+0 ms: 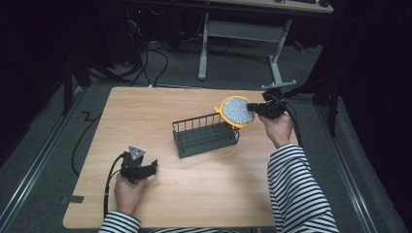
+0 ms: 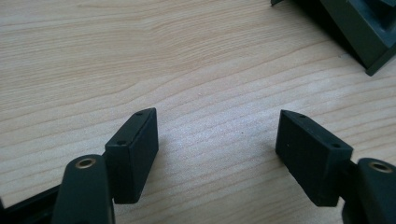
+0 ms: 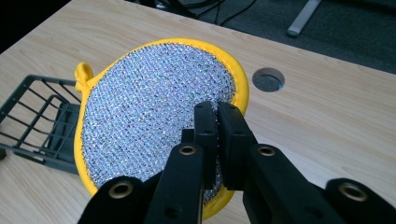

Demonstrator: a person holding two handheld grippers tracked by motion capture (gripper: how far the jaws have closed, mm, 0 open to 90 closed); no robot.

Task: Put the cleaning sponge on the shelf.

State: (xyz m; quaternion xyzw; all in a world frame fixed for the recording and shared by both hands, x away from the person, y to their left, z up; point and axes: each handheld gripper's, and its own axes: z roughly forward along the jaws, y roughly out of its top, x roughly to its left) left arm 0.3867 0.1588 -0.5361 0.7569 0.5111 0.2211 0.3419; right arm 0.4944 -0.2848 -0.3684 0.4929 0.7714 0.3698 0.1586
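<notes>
Overhead, the high view shows a wooden table [image 1: 194, 194] with a dark wire rack [image 1: 206, 135] near its middle. The right gripper [image 1: 253, 107], held in the person's right hand [image 1: 277, 128] towards the table's far right corner, pinches the rim of a round scouring pad [image 1: 236, 111] with a silvery mesh face and yellow border. The pad stands on edge, raised off the table, just above the rack's far right end. The left gripper [image 1: 151, 167] rests low near the table's near left corner, well apart from the rack, in the left hand [image 1: 127, 191].

Left gripper view: both fingers [image 2: 133, 149] stand spread wide over bare wood, nothing between them and nothing touched. A corner of the rack [image 2: 369, 37] lies beyond them, at upper right.

Right gripper view: the fingers [image 3: 205, 135] are pressed together on the pad [image 3: 149, 121], clamping its lower rim with the mesh face turned to the camera. The pad's yellow loop [image 3: 84, 73] points towards the rack [image 3: 37, 126], which sits behind and below the pad. A round cable hole [image 3: 268, 79] opens in the table beyond the pad's edge.
</notes>
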